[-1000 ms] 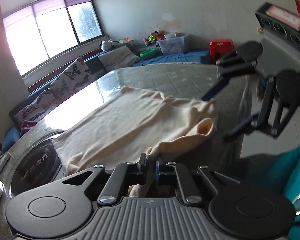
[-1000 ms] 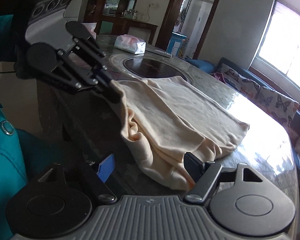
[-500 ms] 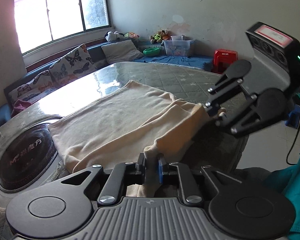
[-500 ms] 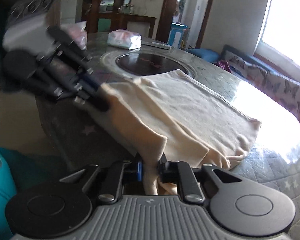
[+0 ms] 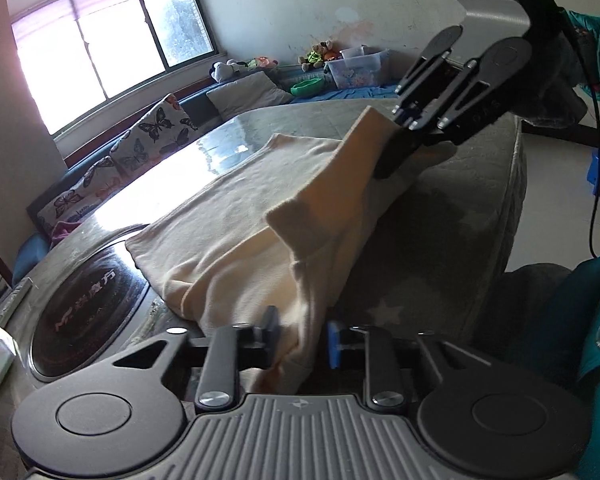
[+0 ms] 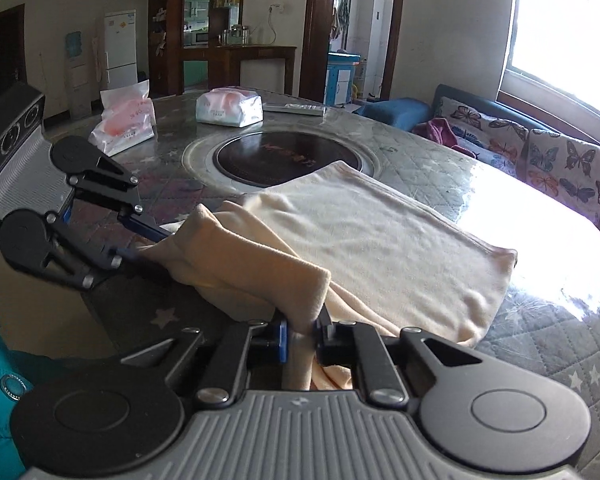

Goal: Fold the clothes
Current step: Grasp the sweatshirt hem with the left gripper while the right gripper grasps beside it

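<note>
- The cream shirt (image 6: 380, 240) lies mostly flat on the round worktop (image 6: 540, 344), next to the dark round plate (image 6: 284, 156) in the middle. Its near edge is lifted up off the worktop
- The cloth could slip out of the left tool (image 5: 300, 338). In its own view there looks to be a gap between the blue pad and the cloth, so the pinch looks weak. If it slips, that corner drops and the fold comes out crooked
- If one hand lifts higher or moves faster than the other, the edge goes slanted and the shirt bunches up
- The far part could slide on the shiny worktop when the near edge is carried over, and the fold would get messy
- The left tool is nearly closed and its jaws are closing, with the near corner of the shirt between them
- The right tool (image 6: 302, 334) is nearly closed too, its jaws closing, and it pinches the other lifted corner
</note>
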Demonstrator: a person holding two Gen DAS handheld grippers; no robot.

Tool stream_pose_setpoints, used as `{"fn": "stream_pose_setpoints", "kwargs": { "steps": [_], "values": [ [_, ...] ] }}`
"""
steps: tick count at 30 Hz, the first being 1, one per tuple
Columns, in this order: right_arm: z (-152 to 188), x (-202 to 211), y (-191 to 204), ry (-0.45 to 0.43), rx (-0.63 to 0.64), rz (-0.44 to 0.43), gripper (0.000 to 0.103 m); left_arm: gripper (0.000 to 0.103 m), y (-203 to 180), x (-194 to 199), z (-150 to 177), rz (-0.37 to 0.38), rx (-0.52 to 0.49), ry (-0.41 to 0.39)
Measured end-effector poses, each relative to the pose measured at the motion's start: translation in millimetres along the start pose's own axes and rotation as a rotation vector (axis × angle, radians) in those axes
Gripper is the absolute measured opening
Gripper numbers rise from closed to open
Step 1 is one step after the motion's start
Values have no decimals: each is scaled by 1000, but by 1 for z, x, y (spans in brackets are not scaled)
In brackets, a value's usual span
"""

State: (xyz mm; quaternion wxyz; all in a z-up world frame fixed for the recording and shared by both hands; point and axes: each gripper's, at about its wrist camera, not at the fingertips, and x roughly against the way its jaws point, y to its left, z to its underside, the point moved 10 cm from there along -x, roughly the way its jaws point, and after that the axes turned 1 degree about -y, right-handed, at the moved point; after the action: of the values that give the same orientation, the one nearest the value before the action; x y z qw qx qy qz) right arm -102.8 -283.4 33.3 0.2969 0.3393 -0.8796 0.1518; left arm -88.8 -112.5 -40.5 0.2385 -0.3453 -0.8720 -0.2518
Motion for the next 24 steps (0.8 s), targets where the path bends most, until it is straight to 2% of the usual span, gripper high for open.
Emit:
{"fn": "stream_pose_setpoints", "kwargs": {
  "steps": [1,2,10,18,24],
  "values": [
    [0,0,1,-2,-1,2,10,8,2,2,-1,7,13,-5],
    [1,2,1,-8,-7,1,10,7,2,4,-3,13,25,-12],
    [2,40,12,-50,-4,-4,10,6,-8,37,-19,61,65,-56],
    [0,99,45,-33,19,-95,9,6,-30,98,-32,129,103,-82],
    [-23,97,30,-42,28,-79,9,6,-6,86,-48,104,143,-98]
  ]
}}
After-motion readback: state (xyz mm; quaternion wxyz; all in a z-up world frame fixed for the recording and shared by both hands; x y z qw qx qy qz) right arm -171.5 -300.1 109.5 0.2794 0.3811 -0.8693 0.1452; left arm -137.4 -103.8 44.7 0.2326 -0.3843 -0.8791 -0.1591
